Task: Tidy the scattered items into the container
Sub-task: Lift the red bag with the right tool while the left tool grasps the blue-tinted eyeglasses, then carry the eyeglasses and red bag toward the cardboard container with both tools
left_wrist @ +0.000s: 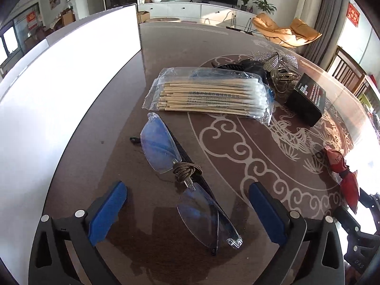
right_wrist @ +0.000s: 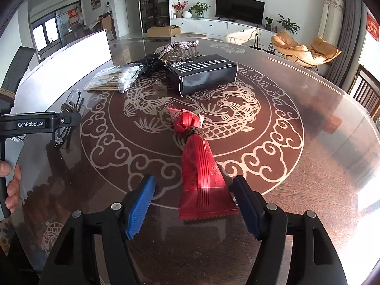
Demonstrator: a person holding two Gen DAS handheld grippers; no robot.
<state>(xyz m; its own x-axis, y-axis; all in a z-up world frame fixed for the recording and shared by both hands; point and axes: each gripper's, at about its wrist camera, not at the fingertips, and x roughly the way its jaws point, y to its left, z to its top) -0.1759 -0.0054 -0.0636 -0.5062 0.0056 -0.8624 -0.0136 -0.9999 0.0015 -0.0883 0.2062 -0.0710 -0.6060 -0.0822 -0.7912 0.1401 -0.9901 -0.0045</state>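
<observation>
In the left wrist view, folded rimless glasses (left_wrist: 182,180) tied with a brown cord lie on the dark table, their near end between the fingers of my open left gripper (left_wrist: 187,194). A bag of cotton swabs (left_wrist: 209,95) lies beyond, a black box (left_wrist: 306,97) to the right. The white container (left_wrist: 66,99) stands at the left. In the right wrist view, my open right gripper (right_wrist: 193,194) straddles the near end of a red packet (right_wrist: 201,173) tied with a cord. The black box (right_wrist: 201,73), the swabs (right_wrist: 114,78) and the container (right_wrist: 71,57) lie farther back.
A sparkly bow and dark hair clips (left_wrist: 273,66) sit behind the swabs. The red packet (left_wrist: 344,173) shows at the right in the left wrist view. The left gripper's body (right_wrist: 30,123) shows at the left edge of the right wrist view. Chairs stand past the table's right edge.
</observation>
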